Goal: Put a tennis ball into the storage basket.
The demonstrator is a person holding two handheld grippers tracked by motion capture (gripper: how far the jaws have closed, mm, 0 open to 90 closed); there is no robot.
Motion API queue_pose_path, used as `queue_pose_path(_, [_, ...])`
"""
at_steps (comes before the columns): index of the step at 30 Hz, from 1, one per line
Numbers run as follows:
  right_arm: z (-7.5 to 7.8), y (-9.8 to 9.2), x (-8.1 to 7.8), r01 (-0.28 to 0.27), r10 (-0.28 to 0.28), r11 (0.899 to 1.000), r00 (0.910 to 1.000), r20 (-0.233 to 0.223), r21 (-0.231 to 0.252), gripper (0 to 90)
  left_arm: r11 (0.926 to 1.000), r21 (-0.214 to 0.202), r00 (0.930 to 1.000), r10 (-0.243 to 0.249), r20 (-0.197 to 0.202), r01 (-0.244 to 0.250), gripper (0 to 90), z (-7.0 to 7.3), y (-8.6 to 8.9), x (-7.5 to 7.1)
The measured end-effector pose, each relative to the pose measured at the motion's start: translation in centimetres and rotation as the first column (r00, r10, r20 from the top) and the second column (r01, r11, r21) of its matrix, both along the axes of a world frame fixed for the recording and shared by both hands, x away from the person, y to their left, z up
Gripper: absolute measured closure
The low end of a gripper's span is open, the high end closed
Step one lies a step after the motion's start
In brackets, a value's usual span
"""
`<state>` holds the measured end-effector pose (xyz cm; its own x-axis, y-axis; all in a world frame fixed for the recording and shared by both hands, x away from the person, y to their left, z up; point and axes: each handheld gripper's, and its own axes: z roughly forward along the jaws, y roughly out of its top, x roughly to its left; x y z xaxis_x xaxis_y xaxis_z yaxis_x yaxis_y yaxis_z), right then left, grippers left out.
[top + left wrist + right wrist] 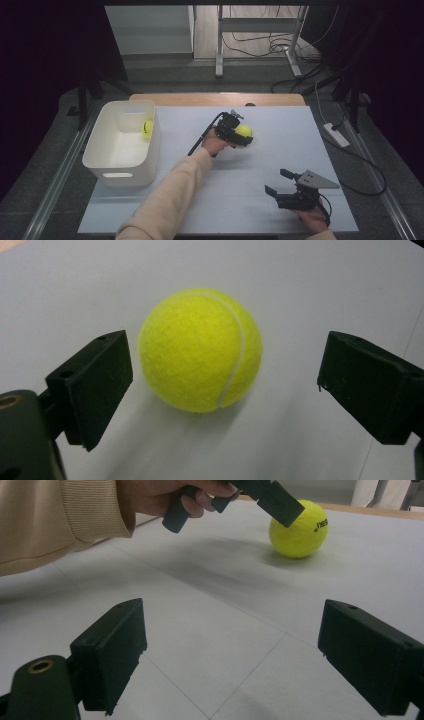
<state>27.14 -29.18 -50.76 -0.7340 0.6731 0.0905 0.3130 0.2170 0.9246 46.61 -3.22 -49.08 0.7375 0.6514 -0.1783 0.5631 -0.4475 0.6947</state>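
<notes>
Sitting between the left claw's (225, 385) wide-open jaws, untouched I think, tennis ball (200, 350) mid-frame; bare worktop (280, 150) all around; right claw (245, 660) open too.

Your left gripper (239, 136) sits at mid-frame, jaws around the ball (244, 131) on the white mat (280, 145), and your sleeve (167, 202) runs down to the bottom edge. Lower right, your right gripper (279, 182) rests low over the mat, jaws spread with nothing between them. At the left stands the white bin (102, 165), a second ball (147, 129) against its right wall.
</notes>
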Motion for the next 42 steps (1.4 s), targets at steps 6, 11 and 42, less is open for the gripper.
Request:
queue_pose_path(6, [0.0, 0.0, 0.0, -0.002, 0.002, 1.0, 1.0, 0.001, 0.001, 12.2, 1.0, -0.001, 1.0, -0.001, -0.003, 0.001, 8.6, -0.4, -0.4, 0.2])
queue_pose_path(11, [0.0, -0.1, 0.0, -0.004, 0.004, 1.0, 1.0, 0.001, 0.004, 12.1, 1.0, -0.005, 1.0, 0.004, -0.006, -0.004, 9.9, -0.7, -0.6, 0.5])
queue_pose_path(42, [0.0, -0.3, 0.0, 0.001, -0.001, 1.0, 1.0, 0.003, 0.008, 12.2, 0.9998, 0.019, 1.0, 0.004, -0.008, -0.004, 28.0, -0.6, -0.5, 0.6])
